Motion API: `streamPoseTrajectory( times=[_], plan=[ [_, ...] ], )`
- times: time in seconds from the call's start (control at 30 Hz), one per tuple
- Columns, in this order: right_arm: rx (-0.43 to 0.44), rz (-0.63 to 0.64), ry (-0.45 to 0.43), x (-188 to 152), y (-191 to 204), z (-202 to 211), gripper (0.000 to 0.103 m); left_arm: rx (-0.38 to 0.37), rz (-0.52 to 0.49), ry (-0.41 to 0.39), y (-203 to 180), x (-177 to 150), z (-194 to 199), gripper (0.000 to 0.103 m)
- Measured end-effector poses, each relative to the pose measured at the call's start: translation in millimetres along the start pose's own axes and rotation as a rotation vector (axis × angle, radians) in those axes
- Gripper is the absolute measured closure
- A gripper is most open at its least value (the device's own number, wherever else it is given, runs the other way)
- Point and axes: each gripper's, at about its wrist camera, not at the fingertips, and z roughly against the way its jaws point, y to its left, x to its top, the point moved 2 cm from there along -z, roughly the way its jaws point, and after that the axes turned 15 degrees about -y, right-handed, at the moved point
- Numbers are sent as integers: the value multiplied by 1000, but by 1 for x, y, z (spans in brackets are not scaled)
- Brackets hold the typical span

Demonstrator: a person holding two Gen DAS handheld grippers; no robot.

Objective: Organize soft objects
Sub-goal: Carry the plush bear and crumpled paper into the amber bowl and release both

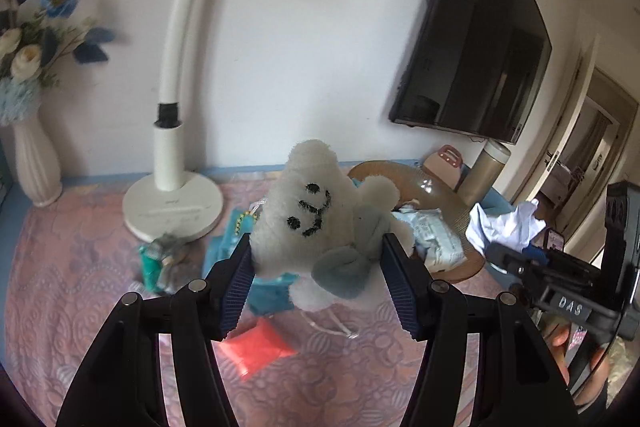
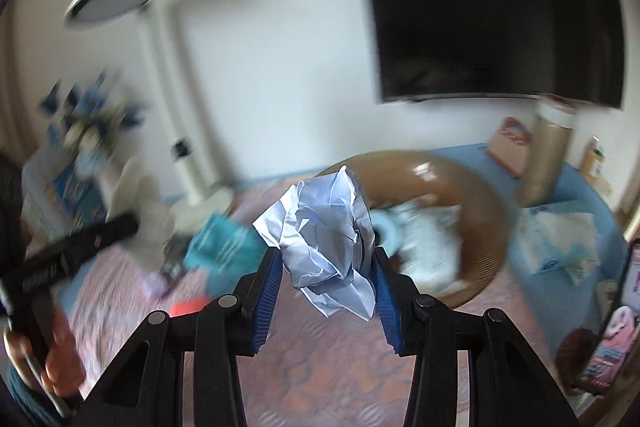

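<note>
My left gripper [image 1: 316, 247] is shut on a white plush toy [image 1: 316, 211] with a stitched black face and grey-blue limbs, held above the pink tablecloth [image 1: 80, 287]. My right gripper [image 2: 324, 263] is shut on a crumpled pale blue paper ball [image 2: 328, 239], held in front of a brown woven basket [image 2: 480, 187]. The paper ball [image 1: 504, 223] and the right gripper [image 1: 516, 263] also show at the right of the left wrist view. The basket [image 1: 440, 199] holds pale blue soft packets [image 1: 432, 231]. The right wrist view is motion-blurred.
On the cloth lie a teal pouch [image 1: 224, 243], a green-grey bundle [image 1: 160, 259] and an orange-red packet [image 1: 256, 347]. A white lamp base [image 1: 172, 207] and a white vase with flowers [image 1: 36, 163] stand at the back. A gold bottle [image 1: 484, 171] stands behind the basket.
</note>
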Motion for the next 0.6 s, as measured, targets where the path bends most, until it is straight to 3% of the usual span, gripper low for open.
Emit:
streamPoseTrajectory(
  times=[0.2, 0.4, 0.43, 0.47, 0.5, 0.6],
  plan=[
    [-104, -169, 16, 32, -64, -32, 59, -83, -67, 25, -63, 13, -62, 44],
    [-112, -176, 20, 50, -71, -73, 58, -124, -109, 55, -97, 4, -104, 41],
    [-100, -161, 20, 53, -70, -80, 51, -122, -112, 55, -99, 2, -108, 35],
    [-85, -145, 30, 54, -70, -89, 34, -119, -117, 53, -101, 0, -113, 30],
    [-89, -136, 41, 53, -71, -95, 27, -117, -121, 54, -102, -3, -116, 28],
    [-104, -134, 48, 43, -75, -93, 25, -92, -148, 72, -98, -11, -116, 26]
  ],
)
